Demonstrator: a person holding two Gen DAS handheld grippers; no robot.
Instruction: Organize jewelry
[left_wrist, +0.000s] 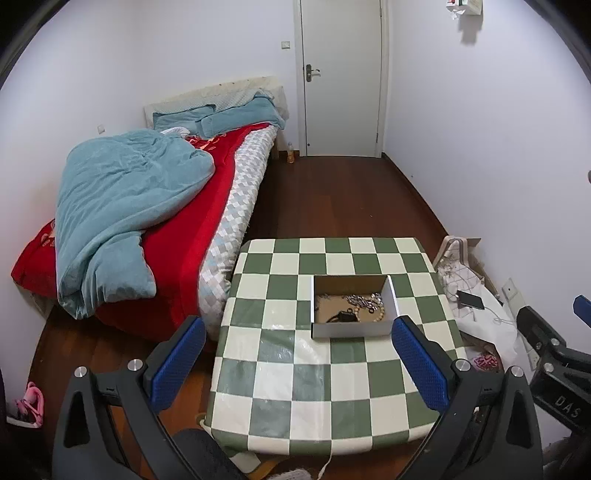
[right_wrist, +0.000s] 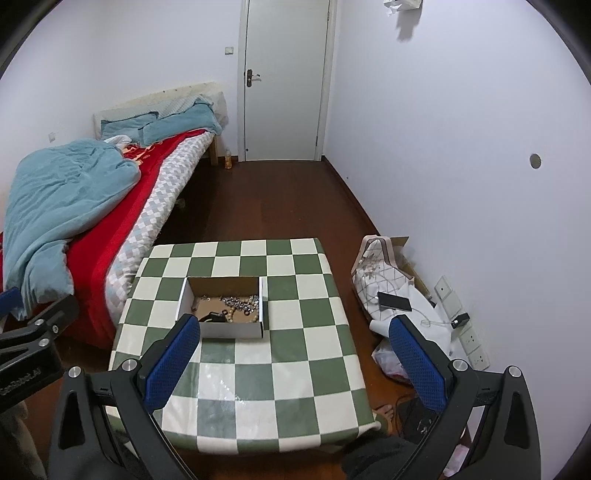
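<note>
Both grippers, left gripper (left_wrist: 297, 345) and right gripper (right_wrist: 295, 345), hover empty with jaws wide apart; jewelry (right_wrist: 236, 304) sits tangled in the cardboard box (right_wrist: 231, 330) mid-table (right_wrist: 295, 387), so I'd descend vertically and pinch one strand.

We count one checkered table (left_wrist: 332, 398) and, on it, one open cardboard box (left_wrist: 352, 330). Inside the box we see one dark item (left_wrist: 345, 316), one strand of pale beads (left_wrist: 375, 314) and a silvery tangle of chain (left_wrist: 364, 299) whose pieces we cannot count. Right of the table, on the floor, lies one phone (left_wrist: 471, 300). Left of the table stands one bed (left_wrist: 147, 221) with two blue pillows (left_wrist: 184, 118).
</note>
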